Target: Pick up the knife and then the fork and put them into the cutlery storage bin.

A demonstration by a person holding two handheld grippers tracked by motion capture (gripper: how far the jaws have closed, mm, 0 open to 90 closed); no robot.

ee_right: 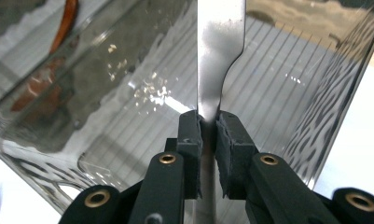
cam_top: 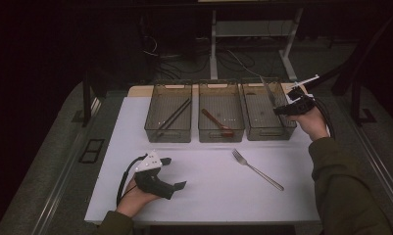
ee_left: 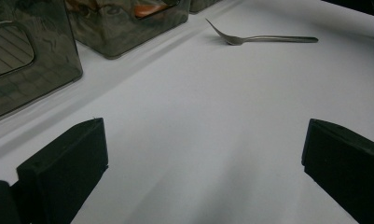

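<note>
Holding a table knife (ee_right: pixel 219 56) clamped in the right hand-held gripper (ee_right: pixel 208 126) over the rightmost bin (cam_top: pixel 267 133), the person looks mid-placement; next, lowering it inside and releasing. Left hand-held gripper (ee_left: pixel 203 158) rests spread apart.

My right gripper (ee_right: pixel 208 126) has matt black pads, a bit rough at the edges, with brass-looking rivets on the arms. They're pinching a knife (ee_right: pixel 219 51): bright polished metal, mirror-smooth. The bins (cam_top: pixel 217 117) are smoky see-through plastic, glossy, ribbed on the floor. The table (cam_top: pixel 208 181) has a plain white matt top, smooth like paper. The fork (cam_top: pixel 257 169) is shiny steel, the spoon (cam_top: pixel 216 122) looks like reddish varnished wood. The left gripper (ee_left: pixel 198 163) is matt black too.
</note>
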